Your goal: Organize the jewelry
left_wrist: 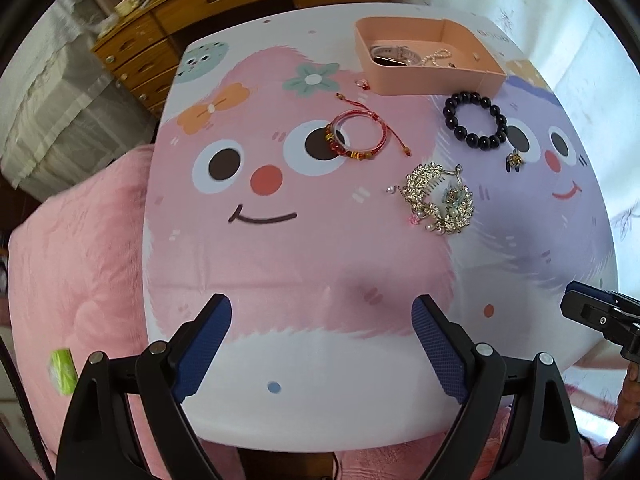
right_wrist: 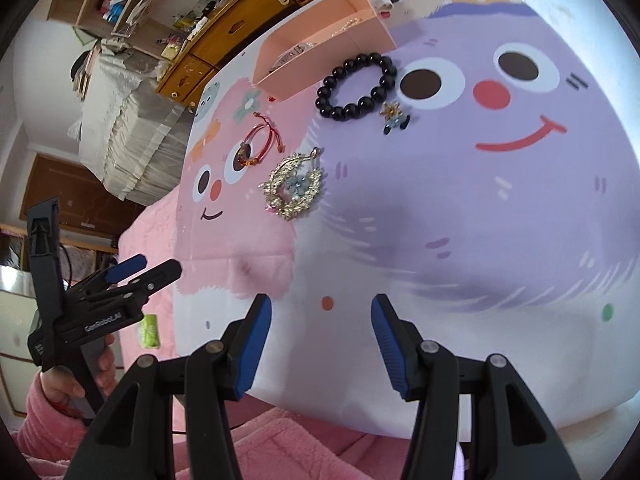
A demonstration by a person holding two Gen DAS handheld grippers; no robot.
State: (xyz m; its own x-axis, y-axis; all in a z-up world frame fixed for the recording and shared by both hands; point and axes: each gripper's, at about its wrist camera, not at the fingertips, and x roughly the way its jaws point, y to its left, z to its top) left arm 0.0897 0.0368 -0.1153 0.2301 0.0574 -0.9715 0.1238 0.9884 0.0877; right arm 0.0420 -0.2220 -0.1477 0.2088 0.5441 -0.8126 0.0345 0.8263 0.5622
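Observation:
A pink jewelry box (left_wrist: 430, 58) (right_wrist: 320, 56) sits at the table's far side with a watch (left_wrist: 394, 56) and pearl piece inside. On the cartoon tablecloth lie a black bead bracelet (left_wrist: 474, 120) (right_wrist: 356, 86), red string bracelets (left_wrist: 358, 136) (right_wrist: 260, 140), a gold crystal hair comb (left_wrist: 438, 200) (right_wrist: 294, 188), a small brooch (left_wrist: 514, 160) (right_wrist: 394, 118) and a tiny red ring (left_wrist: 362, 85). My left gripper (left_wrist: 322, 344) (right_wrist: 140, 270) is open and empty over the near edge. My right gripper (right_wrist: 320, 344) is open and empty, well short of the comb.
A wooden dresser (left_wrist: 192, 20) stands behind the table. A pink blanket (left_wrist: 80, 260) lies to the left with a green packet (left_wrist: 62, 372) on it. The table's near edge (left_wrist: 320, 446) is just below my left fingers. A shelf (right_wrist: 116, 0) stands far left.

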